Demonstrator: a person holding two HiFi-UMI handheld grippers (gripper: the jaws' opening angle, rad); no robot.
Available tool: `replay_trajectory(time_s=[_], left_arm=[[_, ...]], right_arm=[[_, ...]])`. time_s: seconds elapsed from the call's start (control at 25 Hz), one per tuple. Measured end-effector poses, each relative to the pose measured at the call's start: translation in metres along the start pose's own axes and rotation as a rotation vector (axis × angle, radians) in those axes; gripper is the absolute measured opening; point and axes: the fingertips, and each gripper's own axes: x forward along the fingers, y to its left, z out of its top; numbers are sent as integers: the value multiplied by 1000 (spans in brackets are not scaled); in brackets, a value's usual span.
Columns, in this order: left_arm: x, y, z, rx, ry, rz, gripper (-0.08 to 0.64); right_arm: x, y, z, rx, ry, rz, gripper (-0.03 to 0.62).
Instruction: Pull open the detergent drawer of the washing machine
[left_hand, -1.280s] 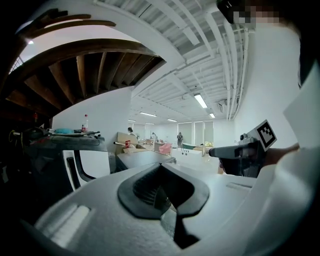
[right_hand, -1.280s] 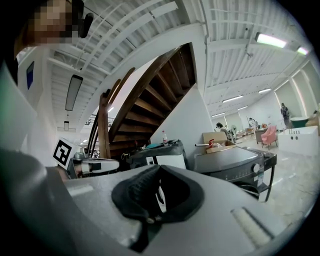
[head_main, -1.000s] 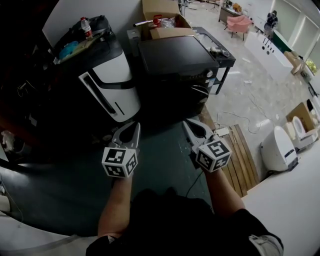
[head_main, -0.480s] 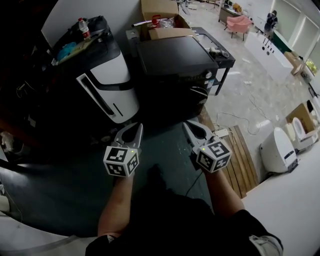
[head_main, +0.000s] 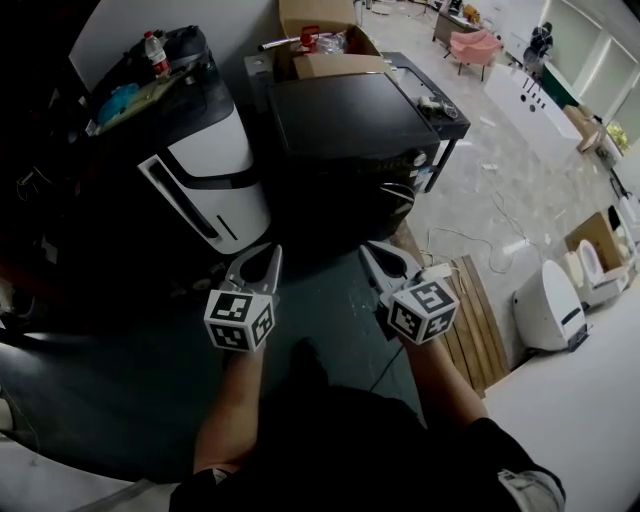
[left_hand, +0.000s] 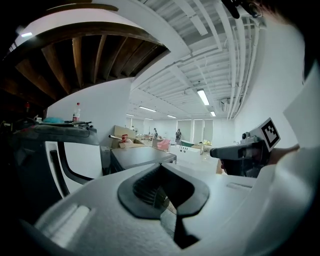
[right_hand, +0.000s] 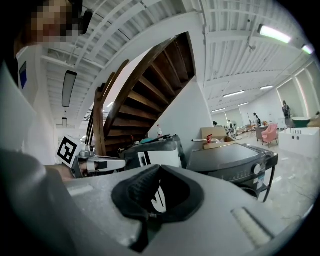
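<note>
The dark washing machine (head_main: 350, 115) stands ahead of me, its control panel with a round knob (head_main: 418, 152) facing the right side. I cannot make out its detergent drawer. My left gripper (head_main: 268, 252) is shut and empty, hovering short of the machine's near left corner. My right gripper (head_main: 368, 250) is also shut and empty, just short of the machine's front. In the left gripper view the closed tips (left_hand: 160, 166) point at the machine (left_hand: 142, 156). The right gripper view has the closed tips (right_hand: 159, 168) aimed left of the machine (right_hand: 230, 157) and its knob (right_hand: 257, 169).
A white and black appliance (head_main: 215, 165) stands left of the washer, with clutter and a bottle (head_main: 153, 50) on top. A cardboard box (head_main: 320, 30) sits behind the washer. A wooden pallet (head_main: 480, 320) and a white fixture (head_main: 545, 305) lie to the right.
Both grippers have come forward a little toward the machines, side by side. Their jaws have stayed shut and empty.
</note>
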Motion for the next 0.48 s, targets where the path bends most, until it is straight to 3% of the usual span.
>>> replay_trajectory(time_s=[0.48], left_arm=[[92,70,11,-19,26,-54,9]], right_arm=[[99,-55,9,16,60,-29,3]])
